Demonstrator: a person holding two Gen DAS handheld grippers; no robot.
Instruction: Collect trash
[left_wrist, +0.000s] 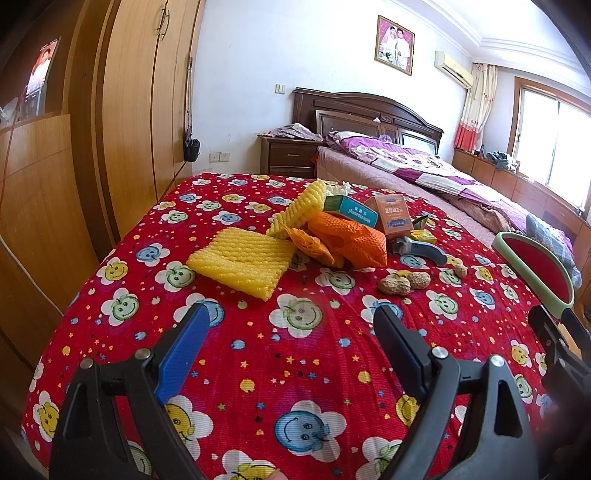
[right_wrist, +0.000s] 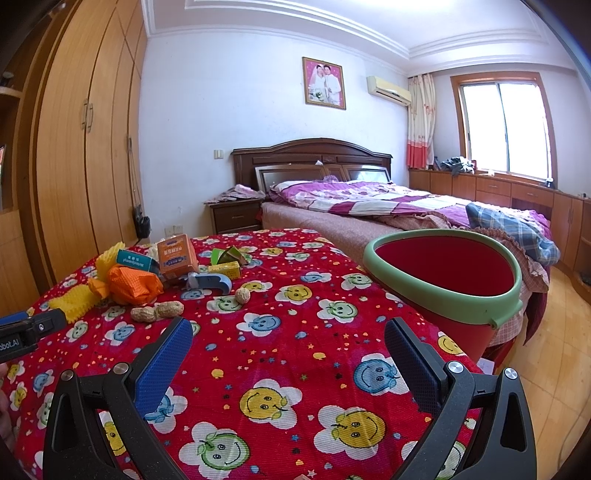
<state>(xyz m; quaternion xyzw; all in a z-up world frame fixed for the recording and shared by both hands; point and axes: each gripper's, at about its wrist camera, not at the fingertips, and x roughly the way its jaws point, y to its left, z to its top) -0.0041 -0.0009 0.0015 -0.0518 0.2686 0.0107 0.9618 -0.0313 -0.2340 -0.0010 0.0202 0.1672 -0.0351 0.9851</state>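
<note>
Hovering above the near edge of the red smiley-print tabletop (left_wrist: 295, 354), the left gripper (left_wrist: 291, 325) and right gripper (right_wrist: 288, 341) both hold their jaws wide apart, empty; past them lie peanuts (left_wrist: 404, 282) and a flat yellow foam net (left_wrist: 240, 260); farther in, toward the far edge, sit an orange foam net (left_wrist: 349, 240), a teal box (left_wrist: 351, 210) and an orange box (left_wrist: 393, 214); the red bin (right_wrist: 448, 275) with a green rim stands at the right edge.
</note>
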